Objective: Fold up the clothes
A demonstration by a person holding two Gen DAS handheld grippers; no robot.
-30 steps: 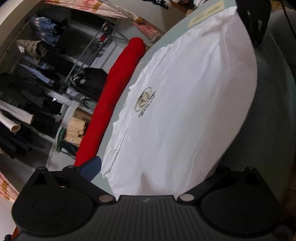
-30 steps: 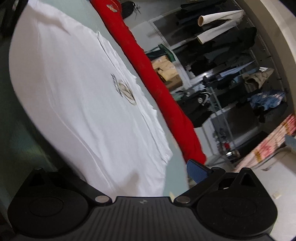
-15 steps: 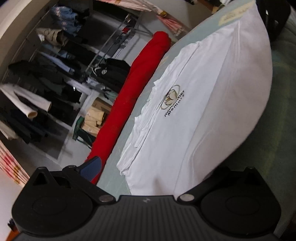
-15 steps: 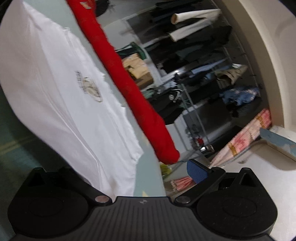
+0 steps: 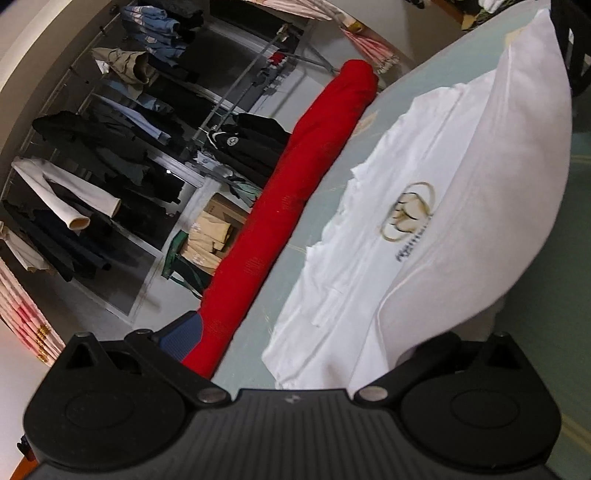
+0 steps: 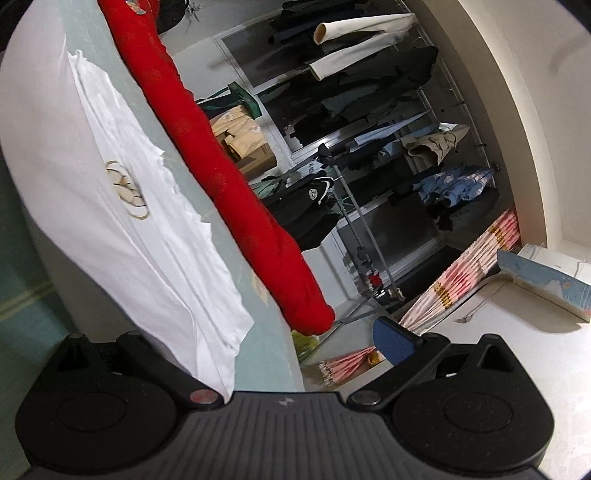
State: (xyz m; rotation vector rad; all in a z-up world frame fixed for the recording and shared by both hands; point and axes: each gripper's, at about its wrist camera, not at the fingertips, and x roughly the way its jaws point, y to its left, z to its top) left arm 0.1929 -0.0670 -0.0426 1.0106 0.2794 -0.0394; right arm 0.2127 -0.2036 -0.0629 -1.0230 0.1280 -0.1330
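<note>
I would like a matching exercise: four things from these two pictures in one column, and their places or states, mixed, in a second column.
1. white T-shirt with gold logo
2. long red fabric roll
3. cream rolled sleeve
4. tan cardboard box

A. hangs on the clothes rack
B. lies along the table's far edge
C. stands on the floor behind the table
D. partly lifted, draping onto the table

Pairs: 1-D, 2-B, 3-A, 4-C

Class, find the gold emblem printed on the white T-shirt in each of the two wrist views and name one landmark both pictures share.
Left wrist view: the gold emblem sits right of centre, on the white T-shirt.
Right wrist view: the emblem sits left of centre, on the same shirt.
Shared landmark: the long red cloth roll lying along the far side of the shirt.
</note>
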